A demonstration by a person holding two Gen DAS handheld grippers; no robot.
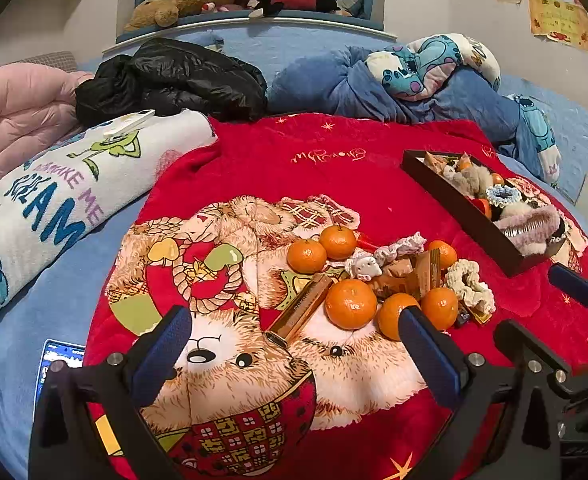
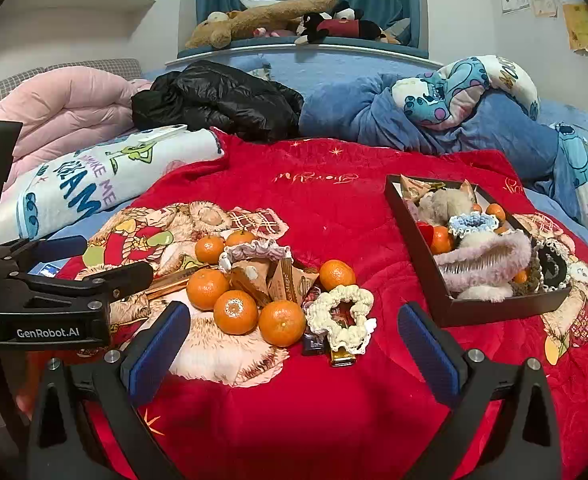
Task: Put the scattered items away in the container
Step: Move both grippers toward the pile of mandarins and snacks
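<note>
Both tools, left tool [image 1: 294,344] and right tool [image 2: 294,344], are held wide open and empty near the tangerines [image 2: 236,312], ready for transfer to the box [image 2: 418,248] at right.

The left gripper [image 2: 70,280] body reads "GenRobot.AI"; the white blanket [image 2: 106,184] reads "MAKE ME SCREAM".

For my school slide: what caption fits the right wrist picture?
Open right gripper above small orange tangerines on a red blanket, beside the dark rectangular box.

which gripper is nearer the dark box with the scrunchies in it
Right. The right gripper hangs with jaws open just left of and below the dark box. The left gripper, also open, sits farther left, over the pile of oranges.
</note>
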